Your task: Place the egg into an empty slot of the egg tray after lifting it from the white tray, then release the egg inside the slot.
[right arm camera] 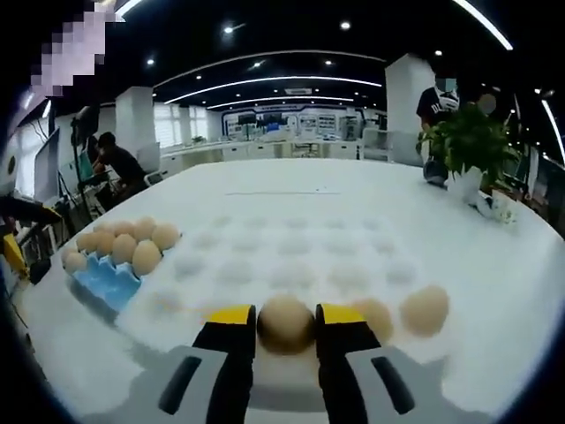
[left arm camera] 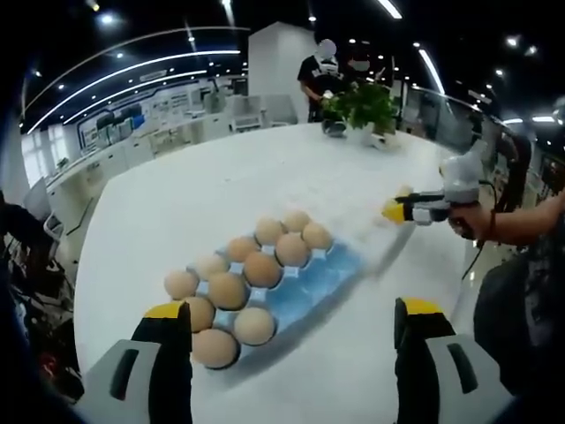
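A: How are the grippers set?

B: An egg [right arm camera: 285, 323] is clamped between the jaws of the right gripper [right arm camera: 285, 329], low over the near edge of the white tray [right arm camera: 291, 247], where two more eggs [right arm camera: 424, 309] lie just beside it. The left gripper [left arm camera: 291, 329] is spread wide with nothing held, just short of the blue egg tray [left arm camera: 322, 276].

A: How should the step be done well?

B: The egg should be raised straight up and carried level. A bare blue slot at the egg tray's far end should be chosen. Pressure should be eased only once the egg is seated.
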`<state>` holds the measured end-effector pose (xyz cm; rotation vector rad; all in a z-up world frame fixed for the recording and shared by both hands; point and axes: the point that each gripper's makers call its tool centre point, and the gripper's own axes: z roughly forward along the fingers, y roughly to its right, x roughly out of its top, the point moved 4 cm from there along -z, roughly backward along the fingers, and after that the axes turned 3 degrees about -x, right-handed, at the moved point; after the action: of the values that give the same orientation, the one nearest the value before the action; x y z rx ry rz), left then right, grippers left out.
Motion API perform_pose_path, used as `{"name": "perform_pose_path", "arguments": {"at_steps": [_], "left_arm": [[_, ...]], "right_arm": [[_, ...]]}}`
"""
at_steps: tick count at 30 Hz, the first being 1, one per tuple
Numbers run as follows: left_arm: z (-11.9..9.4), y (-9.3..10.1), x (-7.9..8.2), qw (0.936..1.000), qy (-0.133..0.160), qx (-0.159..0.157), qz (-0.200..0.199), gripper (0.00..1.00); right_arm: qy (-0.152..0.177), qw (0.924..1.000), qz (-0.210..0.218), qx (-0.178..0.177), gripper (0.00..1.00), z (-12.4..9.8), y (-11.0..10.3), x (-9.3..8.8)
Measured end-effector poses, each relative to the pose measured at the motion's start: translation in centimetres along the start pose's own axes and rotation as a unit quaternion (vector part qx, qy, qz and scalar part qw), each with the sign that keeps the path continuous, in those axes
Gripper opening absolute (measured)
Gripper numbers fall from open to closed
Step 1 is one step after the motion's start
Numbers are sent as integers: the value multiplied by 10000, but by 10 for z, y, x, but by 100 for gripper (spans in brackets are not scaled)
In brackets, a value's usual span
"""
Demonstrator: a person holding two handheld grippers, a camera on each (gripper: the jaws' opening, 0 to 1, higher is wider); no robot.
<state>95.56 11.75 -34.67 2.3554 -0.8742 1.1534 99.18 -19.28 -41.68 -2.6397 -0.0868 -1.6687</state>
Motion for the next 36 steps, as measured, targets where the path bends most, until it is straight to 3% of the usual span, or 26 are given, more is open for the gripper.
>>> {"name": "perform_pose_path", "arguments": {"at_steps": [4, 10, 16, 18, 25, 36], "left_arm": [[0, 0, 1, 10000, 11, -8, 4, 97], [0, 0, 3, 10000, 65, 12, -27, 97], [0, 0, 3, 10000, 49, 22, -29, 97], [0, 0, 2, 10000, 50, 18, -36, 97], [2, 1, 6, 9999, 103, -18, -42, 96], [2, -2, 7, 9999, 116, -27, -8, 96]], "right_arm": [[85, 10000, 14, -40, 27, 0, 1, 0], [-63, 10000, 31, -34, 26, 1, 2, 3], [-164, 9989, 442, 23, 26, -1, 6, 7], [-123, 9982, 584, 21, 26, -3, 6, 9], [168, 9989, 429, 72, 26, -6, 0, 30], [364, 9986, 325, 186, 26, -3, -7, 48]]}}
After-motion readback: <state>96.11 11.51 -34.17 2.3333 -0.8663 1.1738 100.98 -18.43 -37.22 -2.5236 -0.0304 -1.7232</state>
